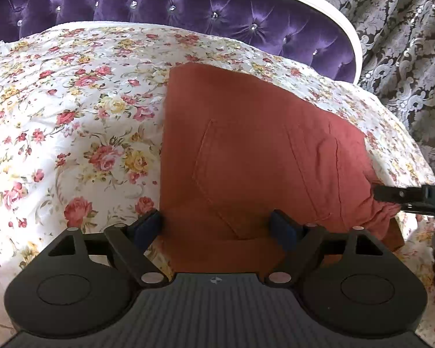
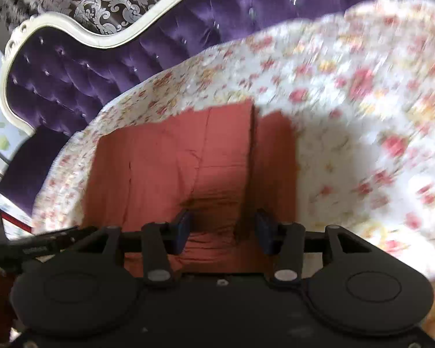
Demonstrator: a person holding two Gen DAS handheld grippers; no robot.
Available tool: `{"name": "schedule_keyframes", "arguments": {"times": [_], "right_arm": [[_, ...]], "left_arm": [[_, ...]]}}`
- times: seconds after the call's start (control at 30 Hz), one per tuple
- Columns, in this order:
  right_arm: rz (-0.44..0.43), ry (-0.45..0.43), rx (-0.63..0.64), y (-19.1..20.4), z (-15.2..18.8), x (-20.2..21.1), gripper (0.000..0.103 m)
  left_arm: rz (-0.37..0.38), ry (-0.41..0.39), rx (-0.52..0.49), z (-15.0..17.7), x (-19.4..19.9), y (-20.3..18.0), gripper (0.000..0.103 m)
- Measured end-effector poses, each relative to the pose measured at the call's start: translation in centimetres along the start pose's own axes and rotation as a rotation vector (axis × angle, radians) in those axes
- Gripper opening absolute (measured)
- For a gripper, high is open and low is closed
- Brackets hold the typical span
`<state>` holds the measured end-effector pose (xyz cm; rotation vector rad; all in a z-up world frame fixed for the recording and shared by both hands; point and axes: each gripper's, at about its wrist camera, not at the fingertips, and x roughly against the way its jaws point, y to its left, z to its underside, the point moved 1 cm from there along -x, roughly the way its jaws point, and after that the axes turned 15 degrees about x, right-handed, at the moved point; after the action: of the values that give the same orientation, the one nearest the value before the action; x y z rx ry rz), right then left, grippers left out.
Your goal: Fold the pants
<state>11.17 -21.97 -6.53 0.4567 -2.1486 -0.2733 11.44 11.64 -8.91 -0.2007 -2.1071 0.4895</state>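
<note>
A: Where do the pants lie?

B: Rust-red cotton pants (image 1: 264,156), folded into a flat packet, on a white quilted bedspread printed with pink and yellow roses (image 1: 72,110). A stitched back pocket faces up. In the right wrist view the same packet (image 2: 165,159) shows a dark fold line running top to bottom, with a narrower strip of the cloth to the right of it.

A: Left gripper?

B: Black left gripper with blue pads (image 1: 217,224), tilted down over the near edge of the packet. Jaws wide apart. One pad sits at the pants' left edge where cloth meets bedspread, the other over the cloth. Nothing is pinched between them.

A: And the right?

B: Black right gripper, also blue-padded (image 2: 221,226), angled down at the near end of the pants. Jaws parted to a middling width, cloth below them, no pad pressing on it that I can make out. That view is blurred, so fine contact is hard to judge. From the left camera its tip (image 1: 391,195) reaches in at the packet's bunched right corner.

A: Surroundings?

B: A purple tufted velvet headboard with crystal buttons and a white curved frame (image 1: 159,3) behind the bed, and brown-and-silver damask curtain (image 1: 406,29) beyond.
</note>
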Motion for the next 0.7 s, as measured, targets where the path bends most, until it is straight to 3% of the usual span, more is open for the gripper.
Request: {"name": "schedule_keyframes", "arguments": {"times": [0.13,0.2,0.23,0.33,0.43,0.53,0.6,0.7], "right_arm": [[-0.097,-0.055,-0.103,-1.5,-0.4,-1.5,0.058],[-0.135,-0.076,-0.147,-1.7,-0.6,-1.8,0.042],[-0.13,-0.079,-0.148,-1.5,-0.8,-1.7,0.018],[-0.078,-0.104,-0.032,1.6,-2.4,0.2,0.017],[-0.073,-0.205,0.134,6.0,-4.2,4.6,0.016],[-0.008,-0.25,0.158,6.7,-4.5,8.0,0.017],[0.111,-0.182,0.163,5.4,-3.7,7.5,0.017],[0.293,0.028,0.181,3.0,-1.6,3.3,0.019]], "left_arm": [[0.023,-0.004,0.03,-0.3,0.2,0.3,0.082],[0.022,-0.014,0.046,-0.5,0.6,0.5,0.082],[0.018,-0.023,0.051,-0.5,0.9,0.6,0.081],[-0.001,-0.062,0.069,-1.1,2.0,1.3,0.081],[-0.008,-0.101,0.09,-1.9,3.1,1.7,0.081],[-0.003,-0.128,0.083,-2.6,3.7,1.4,0.082],[0.001,-0.126,0.058,-2.9,3.3,0.6,0.082],[-0.004,-0.107,0.017,-2.9,2.3,-0.6,0.081]]}}
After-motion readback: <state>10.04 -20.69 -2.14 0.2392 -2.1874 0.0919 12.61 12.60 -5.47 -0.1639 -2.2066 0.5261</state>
